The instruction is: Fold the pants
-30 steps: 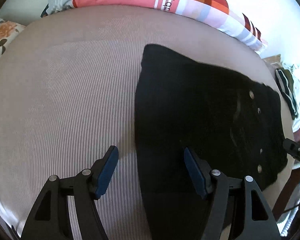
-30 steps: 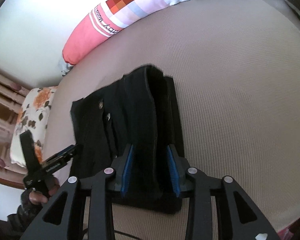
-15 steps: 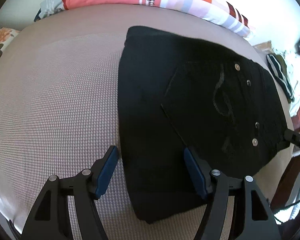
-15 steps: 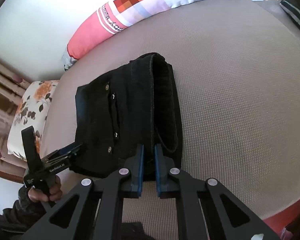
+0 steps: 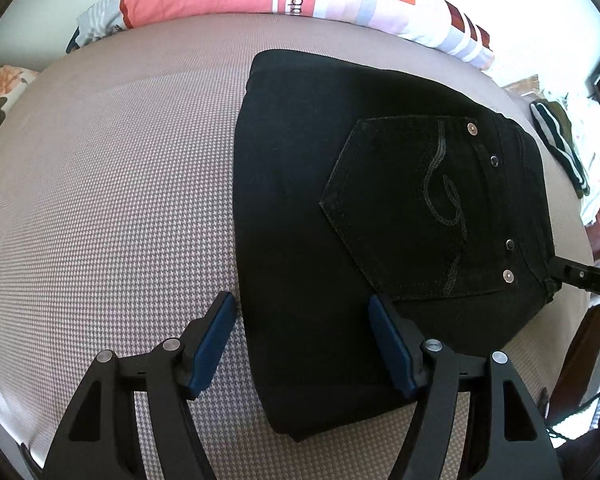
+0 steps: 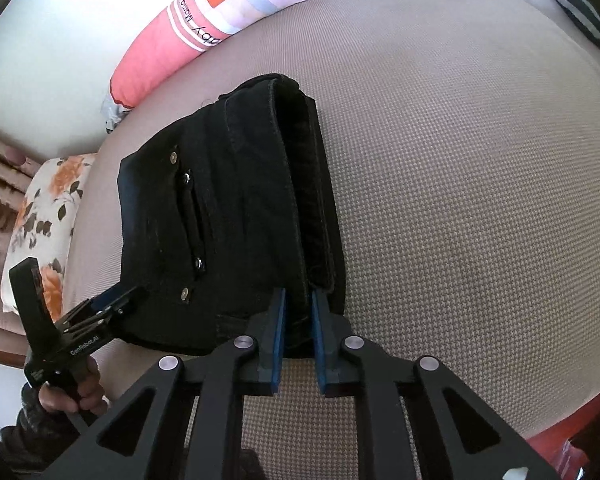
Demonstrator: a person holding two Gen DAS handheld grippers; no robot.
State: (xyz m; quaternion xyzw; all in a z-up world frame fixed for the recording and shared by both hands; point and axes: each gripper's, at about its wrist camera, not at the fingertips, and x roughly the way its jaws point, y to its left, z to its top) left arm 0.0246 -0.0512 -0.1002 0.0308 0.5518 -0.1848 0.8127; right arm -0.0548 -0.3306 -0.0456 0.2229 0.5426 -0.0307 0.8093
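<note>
Since a second ago the right gripper [image 6: 298, 312] has clenched its jaws on the folded black denim pants [image 5: 340, 220] by the bed's [image 5: 100, 200] near edge — probably steadying the stack; left gripper [image 5: 300, 336] gapes, released.

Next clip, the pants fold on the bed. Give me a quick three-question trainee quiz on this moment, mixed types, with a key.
1. True or false: the left gripper is clamped on the black pants.
2. Which gripper pinches the pants' edge? A) left B) right C) neither
3. Fill in: the stitched back pocket faces ____.

Key: 1 false, its jaws stand wide open. 2 B, the right gripper pinches the waistband end. 3 up.
</note>
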